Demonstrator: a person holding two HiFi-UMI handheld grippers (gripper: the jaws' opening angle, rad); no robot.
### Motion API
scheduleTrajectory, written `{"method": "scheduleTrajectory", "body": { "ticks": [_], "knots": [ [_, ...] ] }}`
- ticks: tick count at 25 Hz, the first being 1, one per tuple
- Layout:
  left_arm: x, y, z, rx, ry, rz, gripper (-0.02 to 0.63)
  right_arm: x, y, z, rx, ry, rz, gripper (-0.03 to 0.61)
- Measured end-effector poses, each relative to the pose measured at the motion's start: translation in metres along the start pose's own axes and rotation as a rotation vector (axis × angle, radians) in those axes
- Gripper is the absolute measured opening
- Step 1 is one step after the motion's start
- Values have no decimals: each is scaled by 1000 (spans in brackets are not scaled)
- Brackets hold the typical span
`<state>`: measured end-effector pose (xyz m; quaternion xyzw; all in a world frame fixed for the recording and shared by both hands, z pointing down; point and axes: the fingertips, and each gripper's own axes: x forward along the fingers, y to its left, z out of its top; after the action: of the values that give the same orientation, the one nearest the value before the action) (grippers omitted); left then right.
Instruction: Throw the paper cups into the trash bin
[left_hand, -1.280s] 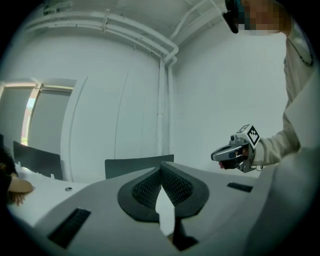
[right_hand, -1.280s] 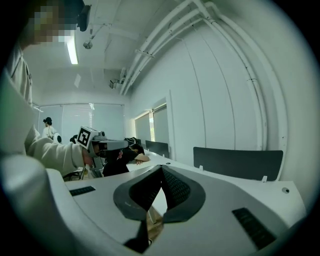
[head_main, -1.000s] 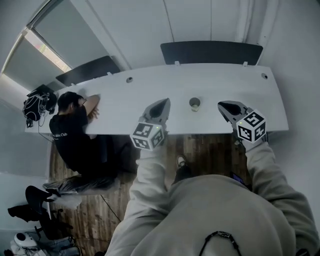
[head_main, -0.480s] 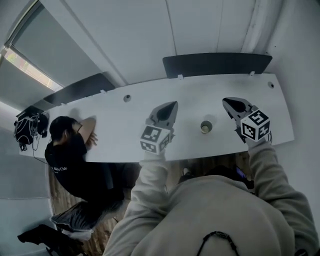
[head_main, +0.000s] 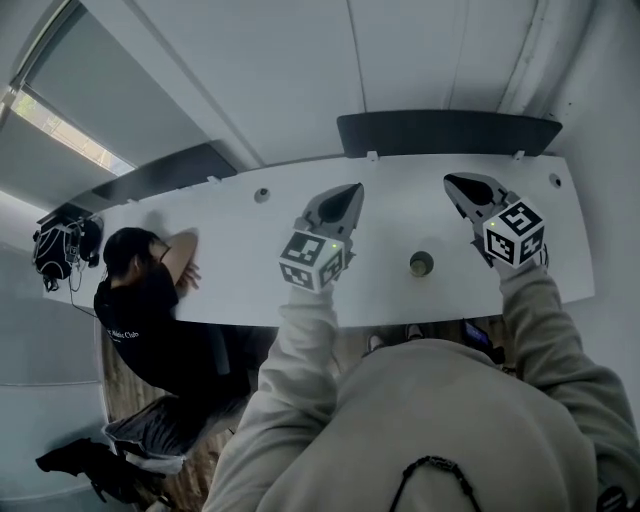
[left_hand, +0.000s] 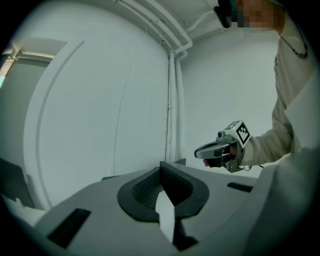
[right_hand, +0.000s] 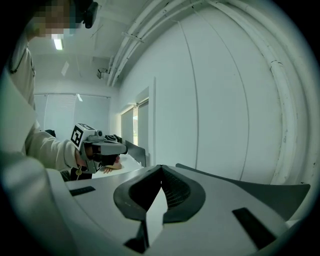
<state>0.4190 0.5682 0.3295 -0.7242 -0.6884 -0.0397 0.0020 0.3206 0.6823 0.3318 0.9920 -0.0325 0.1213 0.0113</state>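
Note:
In the head view a single paper cup (head_main: 421, 264) stands upright on the long white table (head_main: 240, 270), near its front edge. My left gripper (head_main: 349, 191) hovers over the table to the left of the cup, shut and empty. My right gripper (head_main: 456, 183) is held to the right of the cup and beyond it, also shut with nothing in it. Neither touches the cup. The left gripper view shows its own jaws (left_hand: 161, 166) pressed together, pointing at a white wall, with the right gripper (left_hand: 202, 153) beyond. The right gripper view shows its jaws (right_hand: 161, 169) together. No trash bin is in view.
A person (head_main: 135, 290) in a dark shirt sits slumped over the table's left end. Black partition panels (head_main: 445, 132) (head_main: 160, 172) line the table's far edge. A dark bag (head_main: 60, 245) lies at the far left. A white wall rises behind the table.
The head camera has moved forward over the table, so the floor has dropped out of view. Both grippers now reach further across the table, and the cup sits between them, nearer the right one.

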Motion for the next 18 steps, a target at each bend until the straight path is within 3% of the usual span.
{"method": "scheduleTrajectory", "body": {
  "ticks": [3, 10, 18],
  "knots": [
    [-3, 1, -11, -43, 3, 23, -11, 8, -6, -4, 11, 15, 1, 18],
    [-5, 12, -4, -32, -4, 68, -11, 11, -4, -4, 21, 12, 21, 18],
    [3, 1, -13, -22, 18, 43, -11, 16, 4, -16, 8, 43, 51, 18]
  ]
}}
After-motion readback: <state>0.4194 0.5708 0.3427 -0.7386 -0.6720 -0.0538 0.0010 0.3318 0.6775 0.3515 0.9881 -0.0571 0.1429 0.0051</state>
